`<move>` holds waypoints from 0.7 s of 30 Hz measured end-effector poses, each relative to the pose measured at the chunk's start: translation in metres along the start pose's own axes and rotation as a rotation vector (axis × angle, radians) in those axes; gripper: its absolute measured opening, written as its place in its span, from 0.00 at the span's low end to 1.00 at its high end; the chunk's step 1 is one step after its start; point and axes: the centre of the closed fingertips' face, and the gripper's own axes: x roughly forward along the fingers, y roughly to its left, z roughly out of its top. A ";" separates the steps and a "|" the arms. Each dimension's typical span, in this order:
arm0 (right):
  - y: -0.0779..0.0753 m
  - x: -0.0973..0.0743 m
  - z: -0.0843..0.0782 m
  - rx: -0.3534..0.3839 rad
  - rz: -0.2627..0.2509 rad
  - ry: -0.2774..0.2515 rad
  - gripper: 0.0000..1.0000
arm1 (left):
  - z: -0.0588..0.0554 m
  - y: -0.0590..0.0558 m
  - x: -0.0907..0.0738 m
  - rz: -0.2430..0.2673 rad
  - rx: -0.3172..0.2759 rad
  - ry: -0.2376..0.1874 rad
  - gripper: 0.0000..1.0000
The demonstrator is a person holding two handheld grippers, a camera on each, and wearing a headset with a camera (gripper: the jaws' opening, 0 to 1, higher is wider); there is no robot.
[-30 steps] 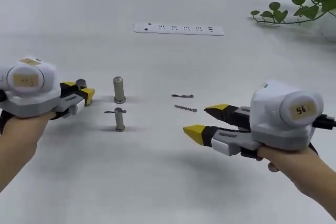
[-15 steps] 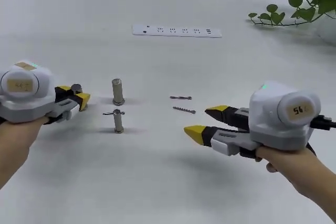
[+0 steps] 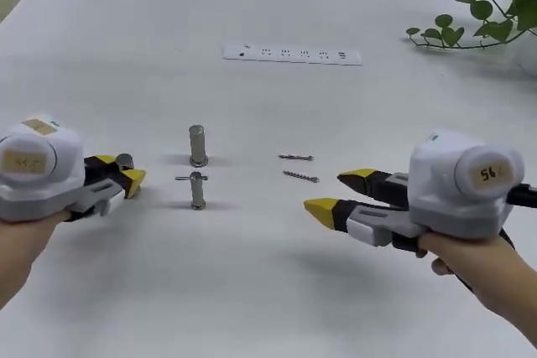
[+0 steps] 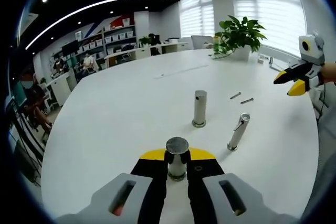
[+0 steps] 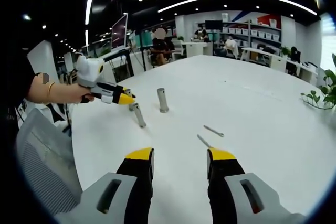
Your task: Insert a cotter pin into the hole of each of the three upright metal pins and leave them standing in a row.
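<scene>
A metal pin (image 4: 177, 153), clamped in the left hand-held gripper (image 3: 122, 170), has been drawn level with the cottered pin (image 3: 198, 190) for pinning; the right hand-held gripper (image 3: 327, 190) is held open, empty.

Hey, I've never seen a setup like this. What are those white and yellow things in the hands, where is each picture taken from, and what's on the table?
Those are hand-held two-jaw grippers, one in each of a person's hands. One picture comes from a headset camera looking down at the white table. The two round pictures come from cameras riding on the grippers. The left gripper is closed on a held metal pin. The right gripper is open and holds nothing. On the table stand a bare metal pin and a fitted metal pin with a cotter pin already through it. To their right lie a loose cotter pin and a second cotter pin. A power strip lies farther back.
</scene>
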 end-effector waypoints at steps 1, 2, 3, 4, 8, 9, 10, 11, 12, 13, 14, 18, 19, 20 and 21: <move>0.000 0.000 0.000 0.000 0.001 -0.001 0.36 | -0.001 -0.002 -0.001 -0.005 -0.002 0.002 0.10; 0.001 -0.001 0.000 0.000 0.001 -0.002 0.36 | -0.002 -0.006 -0.004 -0.012 -0.001 0.002 0.10; 0.001 -0.001 0.000 0.000 0.002 -0.003 0.36 | -0.003 -0.008 -0.006 -0.017 0.002 0.003 0.10; 0.002 -0.001 0.000 0.000 0.004 -0.002 0.36 | -0.003 -0.010 -0.007 -0.021 0.003 0.005 0.10; 0.004 -0.002 -0.002 -0.001 0.008 0.002 0.36 | -0.005 -0.020 -0.014 -0.030 0.013 0.008 0.10; 0.005 -0.003 -0.002 -0.001 0.009 0.003 0.36 | -0.005 -0.023 -0.015 -0.038 0.005 0.004 0.10; 0.005 -0.003 -0.002 -0.003 0.011 0.004 0.36 | -0.005 -0.025 -0.016 -0.042 0.001 0.002 0.10; 0.005 -0.003 -0.003 -0.003 0.011 0.005 0.36 | -0.006 -0.028 -0.017 -0.049 0.009 0.004 0.10; 0.005 -0.004 -0.003 -0.004 0.011 0.006 0.36 | -0.006 -0.030 -0.018 -0.051 0.011 0.004 0.10; 0.005 -0.005 -0.003 -0.005 0.010 0.007 0.36 | -0.006 -0.033 -0.018 -0.059 0.015 0.006 0.10; 0.004 -0.005 -0.004 -0.005 0.009 0.008 0.36 | -0.007 -0.035 -0.018 -0.064 0.015 0.009 0.10; 0.003 -0.008 -0.005 -0.002 0.008 0.013 0.36 | -0.008 -0.046 -0.020 -0.080 0.032 0.017 0.10; 0.003 -0.009 -0.005 -0.004 0.008 0.014 0.36 | -0.007 -0.050 -0.020 -0.090 0.033 0.014 0.10; 0.002 -0.009 -0.005 -0.004 0.007 0.014 0.36 | -0.006 -0.053 -0.020 -0.096 0.035 0.013 0.10; 0.001 -0.010 -0.005 -0.003 0.006 0.015 0.36 | -0.005 -0.057 -0.021 -0.105 0.042 0.012 0.10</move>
